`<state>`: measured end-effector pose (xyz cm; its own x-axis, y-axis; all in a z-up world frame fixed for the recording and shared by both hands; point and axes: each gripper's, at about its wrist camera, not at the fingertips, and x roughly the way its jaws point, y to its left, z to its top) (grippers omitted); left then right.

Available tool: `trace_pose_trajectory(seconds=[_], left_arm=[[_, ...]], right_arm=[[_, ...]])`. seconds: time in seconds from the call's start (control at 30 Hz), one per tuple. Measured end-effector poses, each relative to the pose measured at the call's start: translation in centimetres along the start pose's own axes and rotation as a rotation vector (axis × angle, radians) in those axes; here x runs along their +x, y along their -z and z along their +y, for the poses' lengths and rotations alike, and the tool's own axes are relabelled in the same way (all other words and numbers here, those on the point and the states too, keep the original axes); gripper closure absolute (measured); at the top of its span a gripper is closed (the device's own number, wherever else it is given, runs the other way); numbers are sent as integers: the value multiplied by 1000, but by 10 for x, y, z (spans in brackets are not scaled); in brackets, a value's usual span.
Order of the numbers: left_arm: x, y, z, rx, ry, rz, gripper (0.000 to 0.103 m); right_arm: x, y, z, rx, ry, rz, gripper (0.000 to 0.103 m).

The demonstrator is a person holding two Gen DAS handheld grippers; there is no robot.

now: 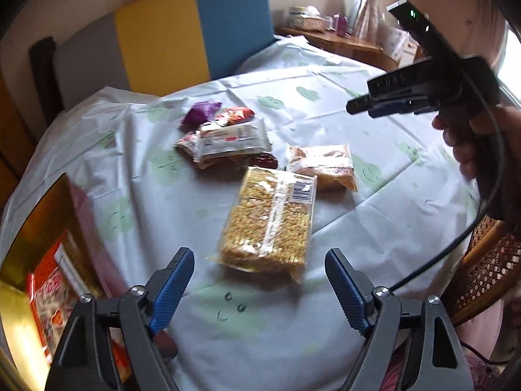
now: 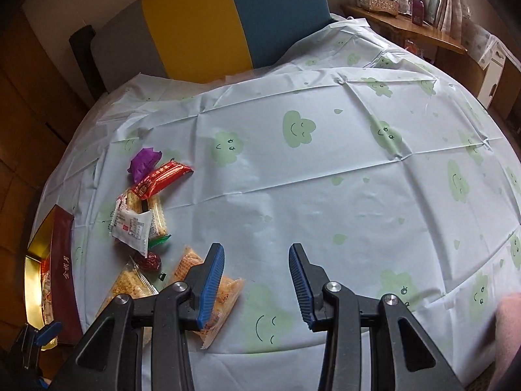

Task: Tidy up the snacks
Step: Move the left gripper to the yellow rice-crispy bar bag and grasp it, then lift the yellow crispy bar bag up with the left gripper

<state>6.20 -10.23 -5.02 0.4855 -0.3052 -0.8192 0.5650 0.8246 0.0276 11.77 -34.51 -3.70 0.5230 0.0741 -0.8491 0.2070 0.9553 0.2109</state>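
Left gripper (image 1: 259, 288), jaws wide and empty, faces the crisp-rice pack (image 1: 268, 220); square to its long sides before closing, right gripper (image 2: 256, 285) narrow, empty.

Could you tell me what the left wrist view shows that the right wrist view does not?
Only the left wrist view shows the right tool from outside, the hand holding it, and the wicker chair. Only the right wrist view shows the tissue box clearly on the shelf. Both show the purple packet, the red packet, the clear bag of yellow snacks and the tablecloth.
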Motion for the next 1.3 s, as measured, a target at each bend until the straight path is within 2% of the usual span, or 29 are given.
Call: trace_pose_trajectory(seconds=[0.17,0.4,0.6,0.7,0.87,1.03,1.3], left_arm=[[27,-11,-3,18,23,46,19],[56,-23,-3,47,16,79,16],[73,-27,-2,7,36,101,18],[69,-22,-3,-1,17,71,25],[54,-2,-10,-5,-7,51,25],[39,21,-10,-70,-40,33,25],[39,26,-8,-86,-34,21,23]], right_arm=[[1,-3,-3,7,-9,1,61],[5,-3,0,-4,-13,13,61],[6,-3,0,-8,-11,15,61],[7,-4,-1,-2,-8,18,61],[8,-3,-2,-1,2,22,61],[11,0,3,-32,6,31,61],[11,10,40,-185,-134,55,61]])
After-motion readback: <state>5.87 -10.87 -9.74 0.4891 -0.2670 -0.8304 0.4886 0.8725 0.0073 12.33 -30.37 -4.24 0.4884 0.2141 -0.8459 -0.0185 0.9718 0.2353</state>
